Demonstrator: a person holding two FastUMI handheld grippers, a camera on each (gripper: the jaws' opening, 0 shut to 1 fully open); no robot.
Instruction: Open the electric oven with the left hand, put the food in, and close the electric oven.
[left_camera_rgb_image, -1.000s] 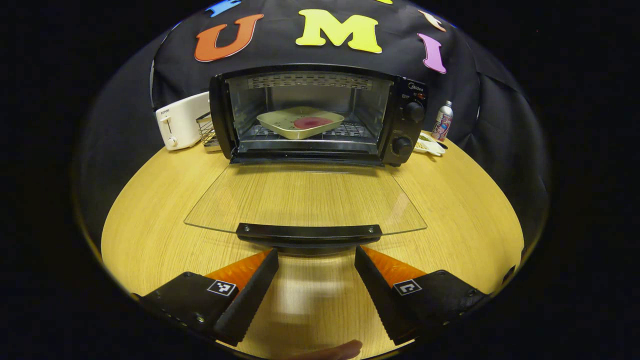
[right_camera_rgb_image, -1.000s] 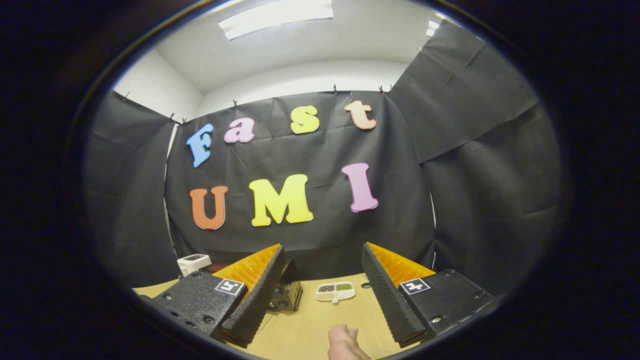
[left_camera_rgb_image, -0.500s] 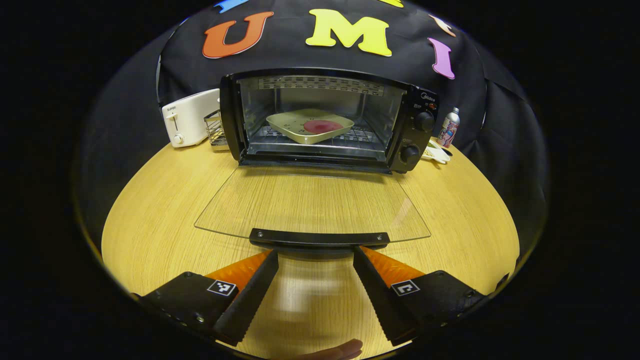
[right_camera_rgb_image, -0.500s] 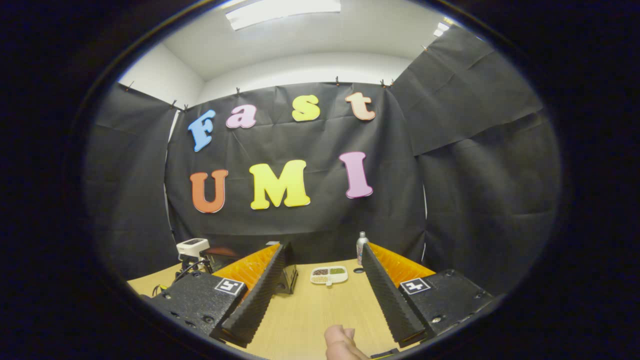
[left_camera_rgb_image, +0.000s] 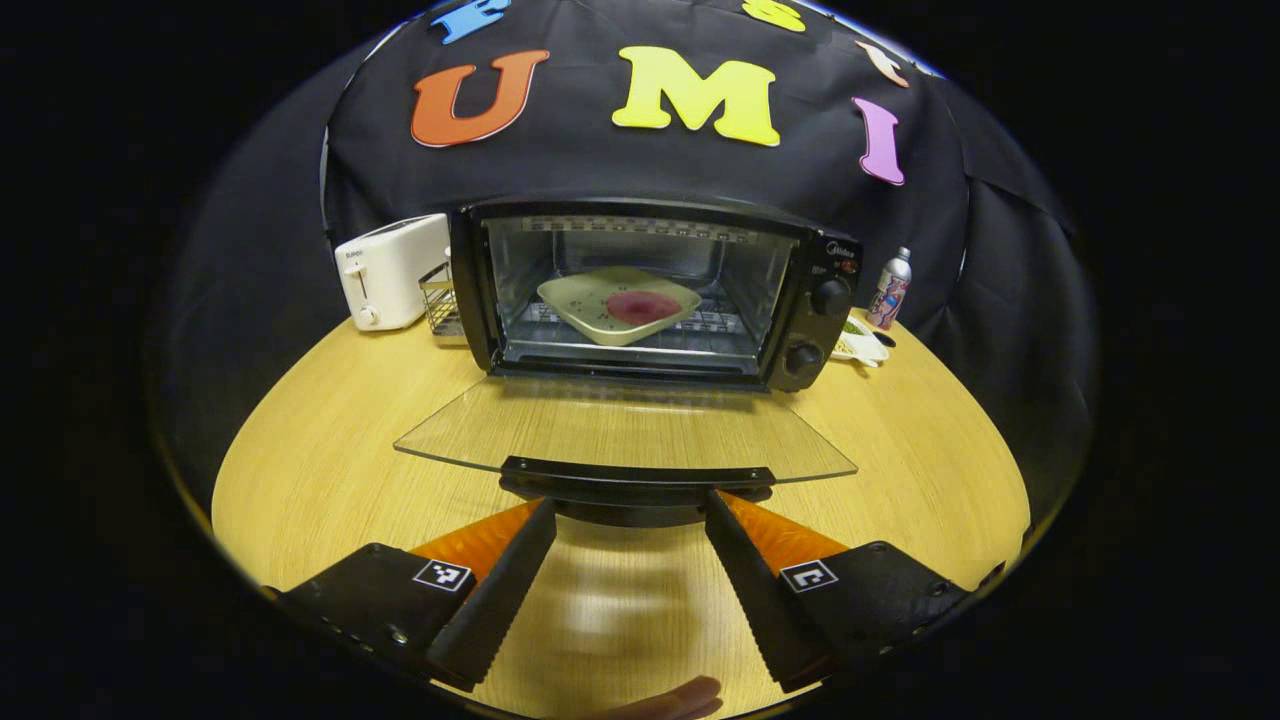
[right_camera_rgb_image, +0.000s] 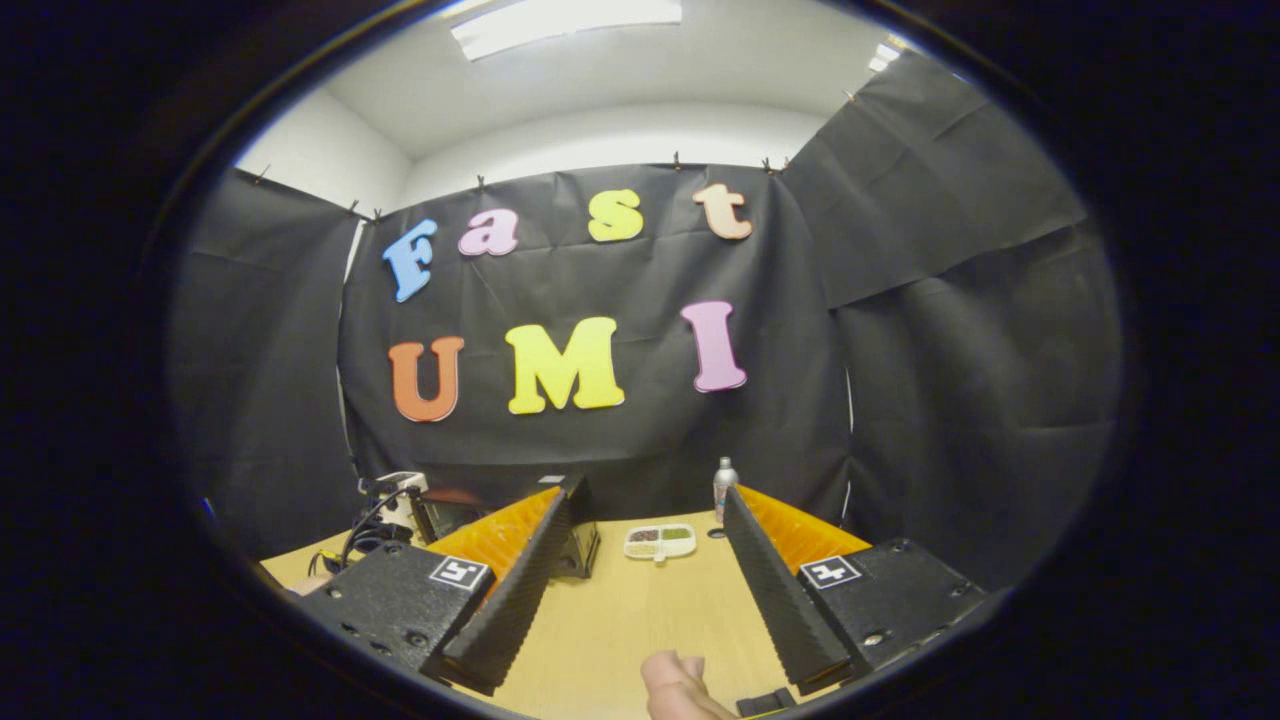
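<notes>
The black electric oven (left_camera_rgb_image: 640, 290) stands at 12 o'clock, its glass door (left_camera_rgb_image: 625, 435) down, the cream plate of red food (left_camera_rgb_image: 618, 303) inside. Left gripper (left_camera_rgb_image: 628, 520) fingers are spread wide below the black door handle (left_camera_rgb_image: 637, 474); right gripper (right_camera_rgb_image: 645, 545) fingers are likewise wide, holding nothing. Risk: the fingers slip off the handle, and the door drops.

Black cloth (right_camera_rgb_image: 950, 330) hangs on clips as the booth's wall behind and to each side of a round, light wood-grain bench (left_camera_rgb_image: 330, 450). Above the cloth run a white wall (right_camera_rgb_image: 620, 150) and a white ceiling (right_camera_rgb_image: 760, 70) with 1 long lit light panel (right_camera_rgb_image: 565, 12).
</notes>
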